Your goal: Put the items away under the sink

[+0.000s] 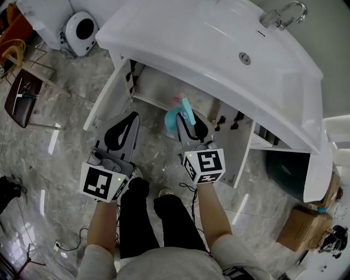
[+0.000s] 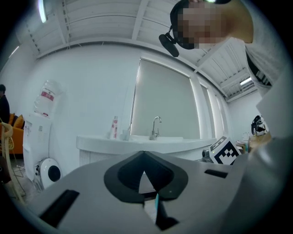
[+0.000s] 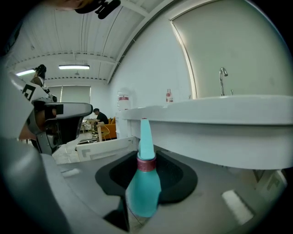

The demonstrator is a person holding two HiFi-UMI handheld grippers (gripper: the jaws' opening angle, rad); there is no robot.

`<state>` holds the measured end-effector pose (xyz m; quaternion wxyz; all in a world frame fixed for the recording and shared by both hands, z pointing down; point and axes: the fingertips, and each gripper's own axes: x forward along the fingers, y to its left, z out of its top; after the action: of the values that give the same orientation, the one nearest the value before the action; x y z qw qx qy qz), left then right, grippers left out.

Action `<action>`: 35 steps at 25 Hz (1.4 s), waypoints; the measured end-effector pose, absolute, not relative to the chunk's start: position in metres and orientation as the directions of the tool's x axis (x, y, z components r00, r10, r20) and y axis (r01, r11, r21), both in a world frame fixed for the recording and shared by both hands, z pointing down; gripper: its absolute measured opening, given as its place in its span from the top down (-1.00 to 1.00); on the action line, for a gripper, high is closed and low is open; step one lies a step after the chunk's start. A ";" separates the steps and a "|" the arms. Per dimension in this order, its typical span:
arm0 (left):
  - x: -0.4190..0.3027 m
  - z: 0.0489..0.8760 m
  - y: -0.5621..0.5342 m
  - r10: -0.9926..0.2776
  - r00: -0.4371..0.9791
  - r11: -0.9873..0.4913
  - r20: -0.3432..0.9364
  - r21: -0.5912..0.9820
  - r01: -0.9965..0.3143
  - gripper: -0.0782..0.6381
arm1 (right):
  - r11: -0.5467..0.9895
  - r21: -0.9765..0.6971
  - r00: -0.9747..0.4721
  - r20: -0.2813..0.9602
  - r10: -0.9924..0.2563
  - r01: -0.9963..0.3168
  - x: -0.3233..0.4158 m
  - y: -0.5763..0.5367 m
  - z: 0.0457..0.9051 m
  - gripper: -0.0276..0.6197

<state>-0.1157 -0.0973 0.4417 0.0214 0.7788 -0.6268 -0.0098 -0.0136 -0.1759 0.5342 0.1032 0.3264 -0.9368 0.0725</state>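
Observation:
A turquoise bottle [image 3: 143,183] with a pink collar and a long tapered cap stands upright between the jaws of my right gripper [image 3: 145,171], which is shut on it. In the head view the turquoise bottle [image 1: 184,112] pokes out ahead of my right gripper [image 1: 188,121], in front of the open cabinet [image 1: 164,90] under the white sink [image 1: 219,49]. My left gripper [image 1: 124,127] is lower left of the cabinet opening, jaws together with nothing between them. In the left gripper view my left gripper [image 2: 144,171] has its tips meeting.
The left cabinet door [image 1: 104,95] stands open, another door [image 1: 243,153] hangs open at the right. A faucet [image 1: 281,13] sits at the sink's back. A white round appliance [image 1: 81,30] and a chair [image 1: 22,90] stand on the floor at left. Cardboard boxes [image 1: 306,224] lie at right.

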 end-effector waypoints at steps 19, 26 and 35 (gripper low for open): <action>-0.118 0.633 -0.153 -0.955 0.278 -0.271 -0.099 -0.085 -0.959 0.77 | 0.732 -0.052 -0.727 0.177 -0.663 -0.680 -0.015 -0.253 0.737 0.48; -0.107 0.664 -0.145 -0.951 0.286 -0.272 -0.115 -0.121 -0.955 0.77 | 0.710 -0.038 -0.704 0.183 -0.687 -0.703 0.002 -0.267 0.784 0.48; -0.111 0.677 -0.135 -0.954 0.279 -0.271 -0.107 -0.081 -0.959 0.77 | 0.656 -0.068 -0.656 0.183 -0.733 -0.752 0.023 -0.299 0.826 0.48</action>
<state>-0.1110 -0.1348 0.6773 -0.0645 0.7970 -0.6003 -0.0184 0.0234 -0.2990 0.8258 0.0699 0.4091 -0.9072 0.0692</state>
